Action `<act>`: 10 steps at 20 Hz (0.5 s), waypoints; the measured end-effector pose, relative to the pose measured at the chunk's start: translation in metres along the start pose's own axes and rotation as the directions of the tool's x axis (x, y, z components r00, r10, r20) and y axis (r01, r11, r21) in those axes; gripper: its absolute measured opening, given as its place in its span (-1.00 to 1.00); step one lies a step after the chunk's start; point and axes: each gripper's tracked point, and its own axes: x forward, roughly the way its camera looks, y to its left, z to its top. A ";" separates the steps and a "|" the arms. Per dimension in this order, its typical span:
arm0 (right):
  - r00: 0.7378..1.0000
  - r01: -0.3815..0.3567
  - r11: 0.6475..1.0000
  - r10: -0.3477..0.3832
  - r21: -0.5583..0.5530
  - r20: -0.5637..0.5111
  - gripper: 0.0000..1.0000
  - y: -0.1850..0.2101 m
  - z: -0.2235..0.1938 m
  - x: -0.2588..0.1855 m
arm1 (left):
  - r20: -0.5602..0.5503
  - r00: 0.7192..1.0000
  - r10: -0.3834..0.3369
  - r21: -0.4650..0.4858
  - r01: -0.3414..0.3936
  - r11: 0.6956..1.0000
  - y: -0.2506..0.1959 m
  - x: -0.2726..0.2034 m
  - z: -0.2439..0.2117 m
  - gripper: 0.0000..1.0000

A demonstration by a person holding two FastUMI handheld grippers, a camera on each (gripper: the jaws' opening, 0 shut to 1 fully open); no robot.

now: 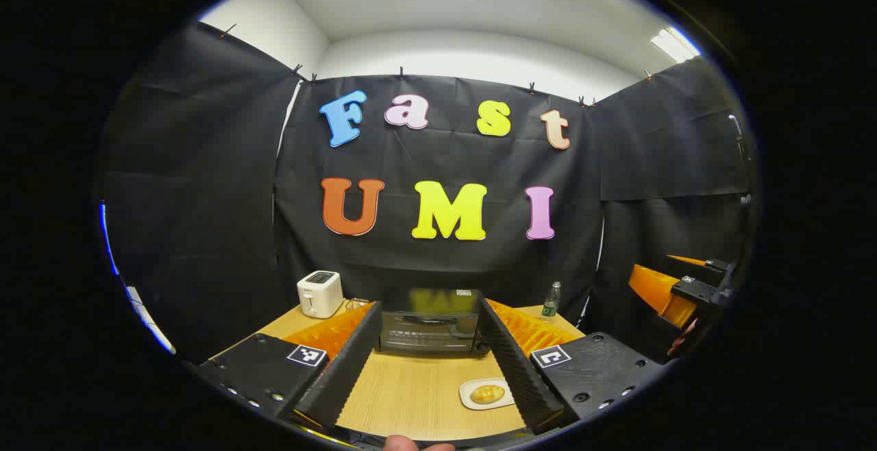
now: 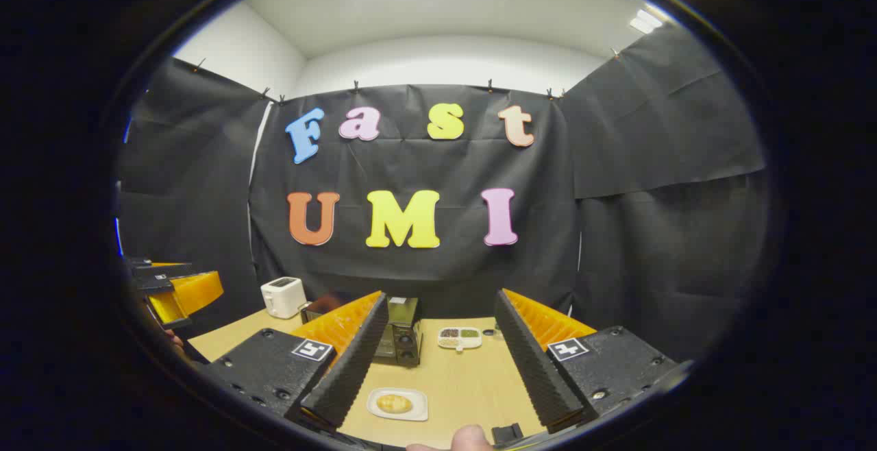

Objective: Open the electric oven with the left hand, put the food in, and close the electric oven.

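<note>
Left gripper view: left tongs [image 1: 430, 362] and right tongs [image 2: 438, 369] gape empty; oven [image 1: 430, 327] shut at desk [image 1: 411, 396] rear, bread [image 1: 487, 393] plated nearby — a careless door pull could shove the oven back.

1. The left gripper [image 1: 433, 375] is held level and faces forward, its jaws spread wide with nothing between them.
2. In the left gripper view, a fingertip [image 1: 401, 443] of the holding hand shows at the bottom edge.
3. The right gripper [image 2: 438, 375] is also level and faces forward, with its jaws wide apart and nothing between them.
4. In the right gripper view, a fingertip [image 2: 469, 436] of the holding hand shows at the bottom edge.
5. Each gripper appears at the far edge of the other's view: the right one [image 1: 685, 286] off to the right, with part of its hand [image 1: 685, 338] below it, and the left one [image 2: 171, 290] off to the left.
</note>
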 end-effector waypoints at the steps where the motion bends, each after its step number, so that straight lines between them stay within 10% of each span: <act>1: 1.000 0.001 1.000 -0.001 0.004 -0.004 0.96 -0.001 -0.001 0.001 | -0.002 1.000 0.000 0.002 0.000 1.000 0.000 0.002 0.000 0.86; 10: 1.000 -0.001 1.000 0.002 0.009 -0.011 0.96 -0.002 -0.006 0.009 | -0.038 0.999 0.012 0.001 -0.012 1.000 0.002 0.004 -0.008 0.86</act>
